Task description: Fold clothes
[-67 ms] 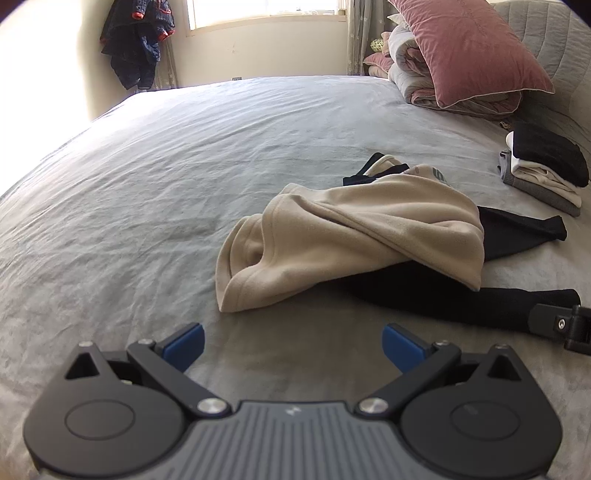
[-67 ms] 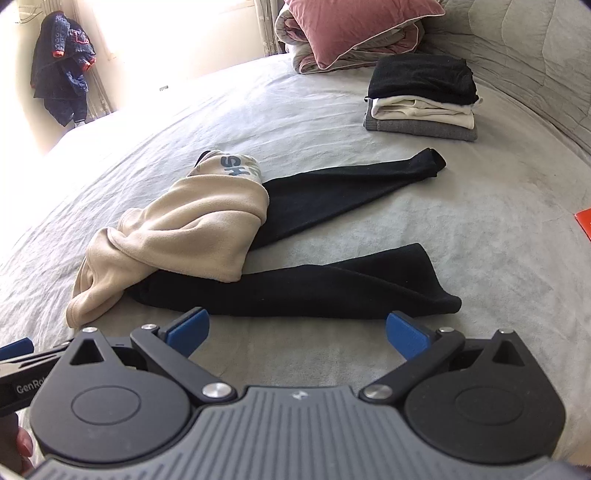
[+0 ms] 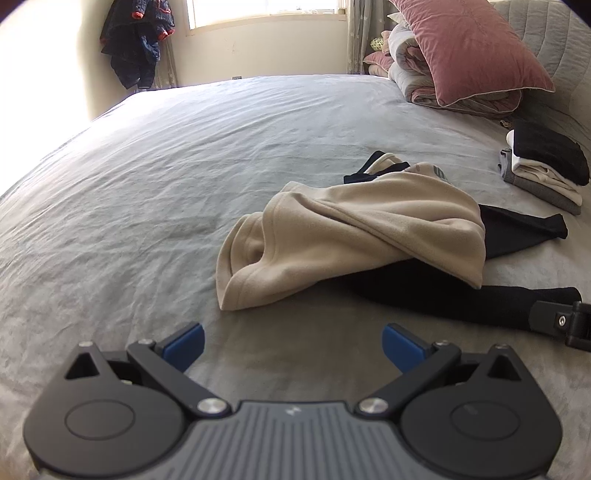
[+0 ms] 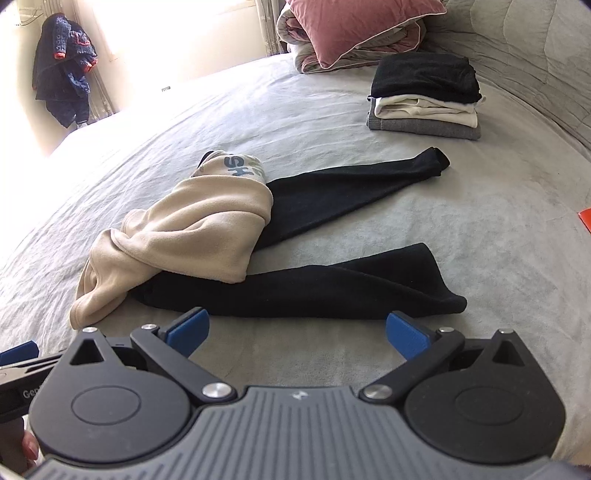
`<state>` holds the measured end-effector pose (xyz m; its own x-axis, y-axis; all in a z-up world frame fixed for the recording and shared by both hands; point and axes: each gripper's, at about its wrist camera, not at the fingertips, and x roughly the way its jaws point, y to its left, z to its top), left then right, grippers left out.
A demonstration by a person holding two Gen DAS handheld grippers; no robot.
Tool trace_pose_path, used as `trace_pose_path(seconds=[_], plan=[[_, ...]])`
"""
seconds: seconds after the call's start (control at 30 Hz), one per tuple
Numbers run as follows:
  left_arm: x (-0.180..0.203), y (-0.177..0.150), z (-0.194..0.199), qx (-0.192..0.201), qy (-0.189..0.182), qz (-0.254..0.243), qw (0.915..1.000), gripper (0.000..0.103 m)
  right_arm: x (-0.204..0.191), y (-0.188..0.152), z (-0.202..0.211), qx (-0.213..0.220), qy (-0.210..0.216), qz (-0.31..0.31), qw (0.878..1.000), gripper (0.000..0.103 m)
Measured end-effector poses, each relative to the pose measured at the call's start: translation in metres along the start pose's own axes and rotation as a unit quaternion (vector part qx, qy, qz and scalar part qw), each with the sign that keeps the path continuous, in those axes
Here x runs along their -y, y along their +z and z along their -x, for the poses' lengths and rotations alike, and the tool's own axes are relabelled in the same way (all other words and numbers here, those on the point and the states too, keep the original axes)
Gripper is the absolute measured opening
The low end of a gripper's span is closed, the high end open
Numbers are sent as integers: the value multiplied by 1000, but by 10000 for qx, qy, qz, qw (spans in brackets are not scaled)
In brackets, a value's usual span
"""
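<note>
A crumpled beige fleece top [image 3: 354, 232] [image 4: 184, 236] lies in a heap on the grey bed, draped over black trousers [image 3: 450, 291] [image 4: 332, 284] whose two legs spread out to the right. My left gripper [image 3: 291, 343] hovers open just short of the beige top's near hem, nothing between its blue pads. My right gripper [image 4: 295, 332] is open too, close in front of the nearer black trouser leg. The right gripper's edge [image 3: 561, 321] shows at the right of the left wrist view, next to the trouser cuff.
A stack of folded clothes [image 4: 424, 96] [image 3: 543, 166], black over cream over grey, sits at the back right. Pink pillow on rolled bedding [image 4: 351, 29] [image 3: 461, 55] lies by the headboard. A dark jacket [image 3: 136, 40] hangs in the corner. An orange item [image 4: 585, 221] peeks at the right edge.
</note>
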<state>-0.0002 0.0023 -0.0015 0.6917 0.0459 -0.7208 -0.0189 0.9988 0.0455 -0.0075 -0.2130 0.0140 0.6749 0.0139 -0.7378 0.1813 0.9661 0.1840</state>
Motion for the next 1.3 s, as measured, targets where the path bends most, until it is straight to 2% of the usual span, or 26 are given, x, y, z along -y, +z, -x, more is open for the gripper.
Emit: trace_pose_path(seconds=[0.17, 0.3, 0.57, 1.3], plan=[[-4, -2, -2, 6, -45, 84, 10000, 103, -3, 3, -5, 22, -187, 236, 9995, 103], [-8, -4, -4, 1, -41, 149, 9999, 103, -4, -5, -2, 94, -65, 203, 9997, 103], [-10, -3, -6, -73, -12, 198, 9998, 103, 4, -2, -8, -44, 19, 67, 10000, 103], [-11, -3, -7, -166, 13, 191, 9997, 103, 5, -4, -10, -222, 87, -52, 9997, 103]])
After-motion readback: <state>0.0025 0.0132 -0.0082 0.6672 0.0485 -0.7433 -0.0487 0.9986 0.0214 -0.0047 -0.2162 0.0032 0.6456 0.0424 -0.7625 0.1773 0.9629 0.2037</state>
